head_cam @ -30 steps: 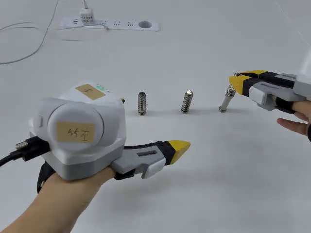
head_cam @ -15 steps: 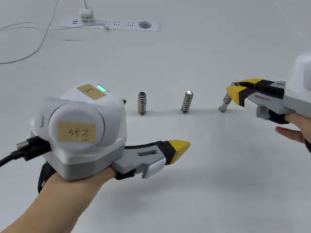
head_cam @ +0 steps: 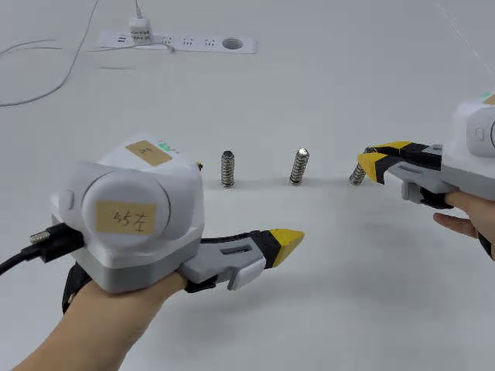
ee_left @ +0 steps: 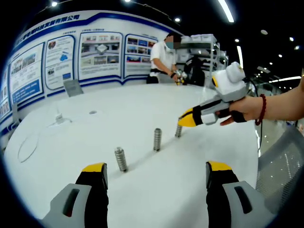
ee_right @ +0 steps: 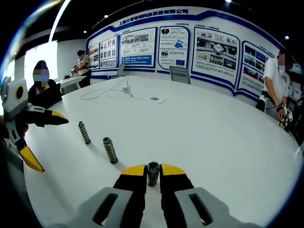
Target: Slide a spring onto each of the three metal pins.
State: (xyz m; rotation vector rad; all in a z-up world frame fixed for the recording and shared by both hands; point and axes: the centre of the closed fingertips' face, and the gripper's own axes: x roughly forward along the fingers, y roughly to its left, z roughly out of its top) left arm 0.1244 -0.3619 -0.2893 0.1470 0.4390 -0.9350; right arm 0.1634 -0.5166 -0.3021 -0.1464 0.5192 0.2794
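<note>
Tan stickers on the left gripper (head_cam: 285, 241) bear handwriting too scrawled to read. A white power strip (head_cam: 186, 42) lies far back on the table (head_cam: 348, 294). Left spring (head_cam: 227, 168) and middle spring (head_cam: 299, 166) stand sleeved on pins. The left fingers (ee_left: 94, 167) are spread wide, low over the table. The right gripper (head_cam: 370, 160) pinches the tilted third spring (ee_right: 152, 172).

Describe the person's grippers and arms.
Both grippers match: the left gripper and right gripper have pale grey housings, grey jaws turning black, then yellow at the tips. The left carries tan handwritten labels and a black cable. No sleeves; a dark beaded bracelet on the right wrist.
</note>
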